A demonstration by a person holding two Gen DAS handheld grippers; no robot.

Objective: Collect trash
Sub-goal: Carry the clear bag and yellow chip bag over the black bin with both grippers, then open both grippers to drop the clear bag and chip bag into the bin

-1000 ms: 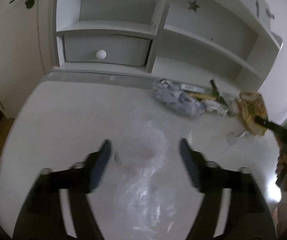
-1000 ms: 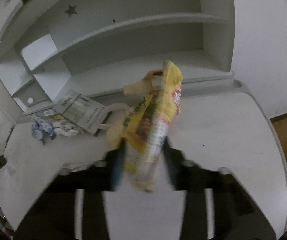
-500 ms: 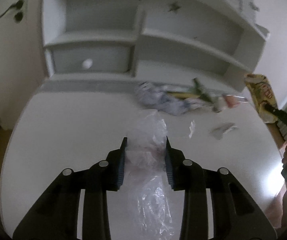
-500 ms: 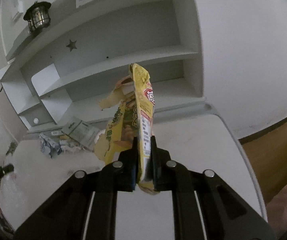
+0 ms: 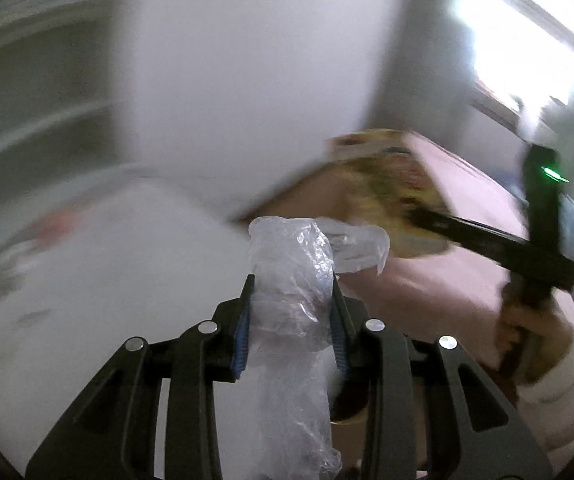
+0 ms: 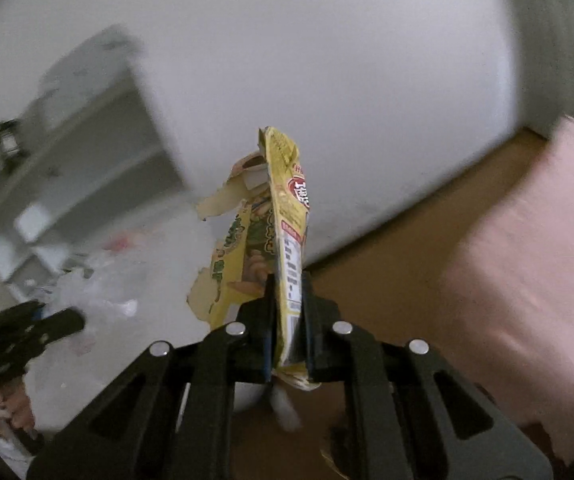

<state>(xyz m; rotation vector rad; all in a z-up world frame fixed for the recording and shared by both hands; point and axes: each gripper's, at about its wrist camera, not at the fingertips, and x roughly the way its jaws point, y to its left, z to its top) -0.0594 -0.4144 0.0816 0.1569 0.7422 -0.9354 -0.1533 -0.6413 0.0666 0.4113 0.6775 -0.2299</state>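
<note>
My left gripper (image 5: 291, 292) is shut on a crumpled clear plastic bag (image 5: 291, 280), which sticks up above the pads and hangs down below them. My right gripper (image 6: 287, 292) is shut on a torn yellow snack wrapper (image 6: 283, 216) held upright on edge. In the left wrist view the right gripper (image 5: 427, 220) appears at the right with the yellow wrapper (image 5: 387, 184), gripped by a hand (image 5: 527, 328). In the right wrist view the left gripper (image 6: 51, 320) shows at the left edge with the plastic bag (image 6: 83, 288). Both views are motion-blurred.
The white table (image 6: 135, 272) lies to the left, with blurred litter (image 6: 119, 244) and a white shelf unit (image 6: 67, 140) behind it. A white wall (image 6: 327, 80) fills the middle. Brown floor (image 6: 399, 264) and a pink surface (image 6: 527, 260) are to the right. A bright window (image 5: 527, 52) glares.
Both grippers closed on their trash, lifted it off the table and swung right, away from the shelves toward the wall, floor and pink surface.
</note>
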